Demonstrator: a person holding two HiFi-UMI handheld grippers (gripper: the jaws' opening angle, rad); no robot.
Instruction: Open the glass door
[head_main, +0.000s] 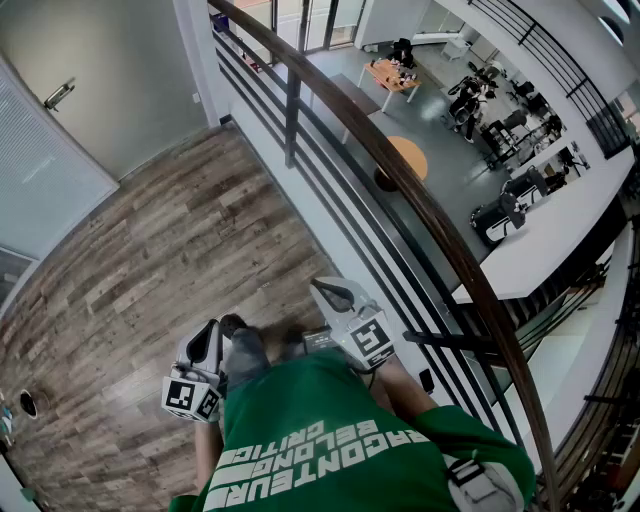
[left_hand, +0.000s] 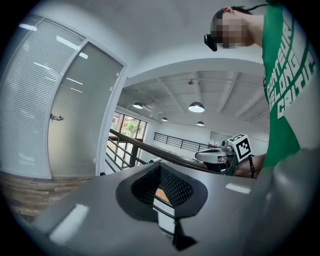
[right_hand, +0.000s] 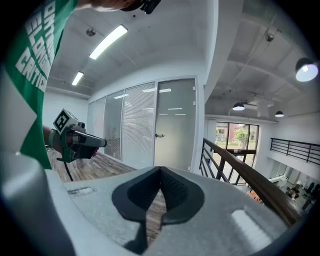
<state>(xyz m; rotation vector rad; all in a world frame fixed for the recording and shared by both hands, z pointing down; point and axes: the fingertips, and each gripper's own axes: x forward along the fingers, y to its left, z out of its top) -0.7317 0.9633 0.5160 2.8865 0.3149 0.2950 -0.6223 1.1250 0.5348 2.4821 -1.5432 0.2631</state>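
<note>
Left gripper (head_main: 210, 332) and right gripper (head_main: 325, 290) both have jaws pressed together, empty. The glass door (head_main: 110, 90) stands shut at eleven o'clock, well apart. Best to walk closer, then spread one gripper around its handle (head_main: 58, 95).

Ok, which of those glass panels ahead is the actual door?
The plain frosted panel with the lever handle, rightmost in the right gripper view. The blinds panels beside it have no handle.

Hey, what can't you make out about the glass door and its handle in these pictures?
- Handle: too small in all three views to show any lock.
- Door top: cut off by the head view's upper edge.
- What lies behind it: hidden by the opaque pane in every view.
</note>
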